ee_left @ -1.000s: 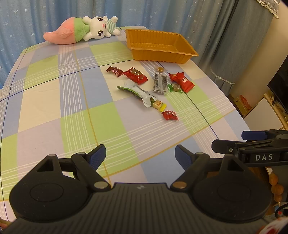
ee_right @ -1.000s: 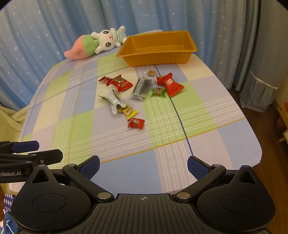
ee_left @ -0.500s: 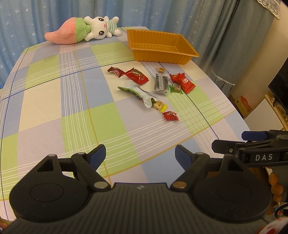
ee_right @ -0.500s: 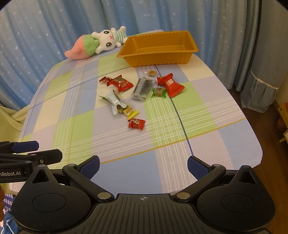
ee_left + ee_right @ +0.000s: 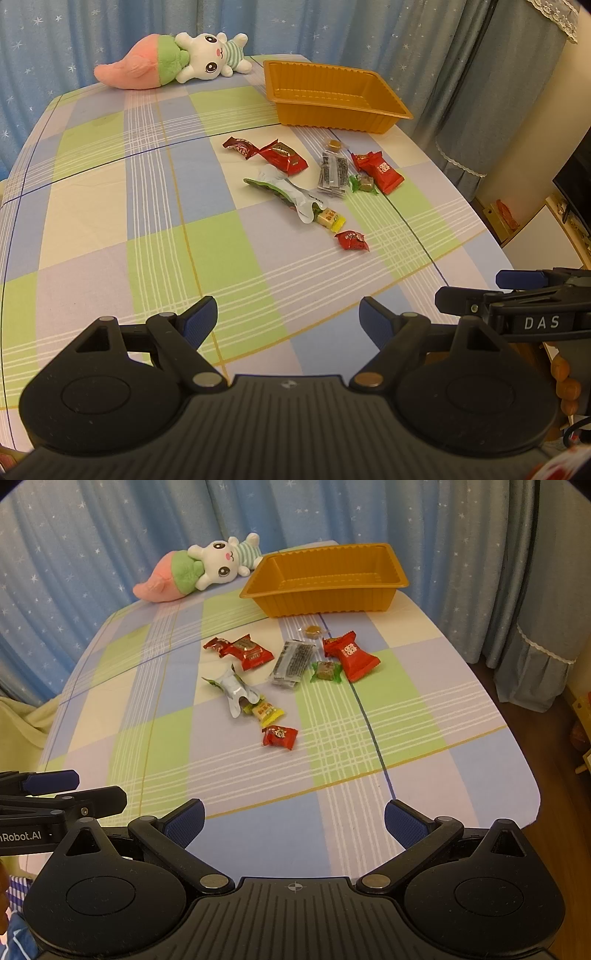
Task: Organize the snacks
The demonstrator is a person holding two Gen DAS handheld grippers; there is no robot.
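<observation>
Several wrapped snacks lie scattered mid-table: a small red candy [image 5: 352,240] [image 5: 279,737] nearest me, a yellow candy [image 5: 330,219] [image 5: 266,712], a torn silver and green wrapper [image 5: 286,191] [image 5: 233,689], a grey packet [image 5: 333,174] [image 5: 293,660] and red packets [image 5: 378,172] [image 5: 351,656]. An empty orange tray [image 5: 334,110] [image 5: 325,598] stands at the far end. My left gripper [image 5: 288,317] and right gripper [image 5: 293,818] hover open over the near table edge, both far from the snacks and holding nothing.
A plush rabbit toy [image 5: 173,61] [image 5: 199,566] lies at the far left by the blue curtain. The checked tablecloth [image 5: 110,206] covers the table. Each gripper shows at the other view's side [image 5: 517,306] [image 5: 48,805]. Furniture stands on the floor at right [image 5: 535,229].
Both views have drifted slightly forward and the snacks sit a touch lower in frame. The grippers stay open and nothing on the table has moved.
</observation>
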